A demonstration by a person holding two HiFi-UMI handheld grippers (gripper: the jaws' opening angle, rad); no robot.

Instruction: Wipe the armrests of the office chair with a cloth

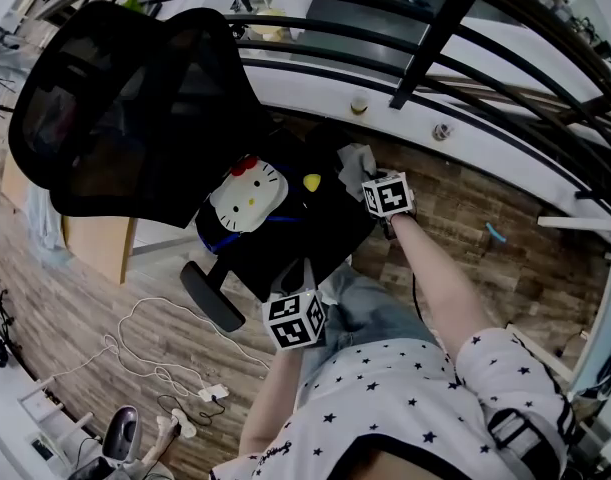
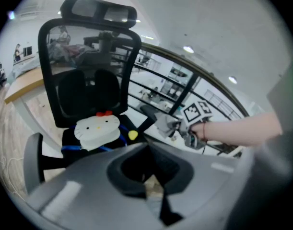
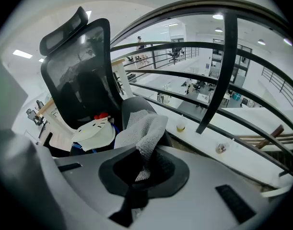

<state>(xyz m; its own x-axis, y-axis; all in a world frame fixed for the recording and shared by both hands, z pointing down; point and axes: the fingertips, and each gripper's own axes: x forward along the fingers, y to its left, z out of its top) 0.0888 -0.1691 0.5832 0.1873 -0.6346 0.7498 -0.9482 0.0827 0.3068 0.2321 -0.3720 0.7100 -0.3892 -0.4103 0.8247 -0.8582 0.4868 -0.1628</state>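
The black office chair (image 1: 135, 108) has a mesh back and a white cat-face cushion (image 1: 247, 196) on its seat. A grey cloth (image 1: 357, 158) lies bunched on the chair's right armrest (image 3: 132, 104), and my right gripper (image 1: 371, 175) is shut on it. In the right gripper view the cloth (image 3: 144, 128) rises from between the jaws and drapes over the armrest pad. My left gripper (image 1: 305, 271) hovers by the seat's front edge, shut and holding nothing. The left armrest (image 1: 210, 296) sits to its left, untouched. The left gripper view shows the cloth (image 2: 165, 123) and the right gripper's marker cube (image 2: 198, 111).
A black curved railing (image 1: 435, 28) and a white ledge (image 1: 315, 93) with a small cup (image 1: 358, 105) run just beyond the chair. White cables and a plug (image 1: 185, 383) lie on the wood floor at lower left. A wooden panel (image 1: 95, 243) stands left of the chair.
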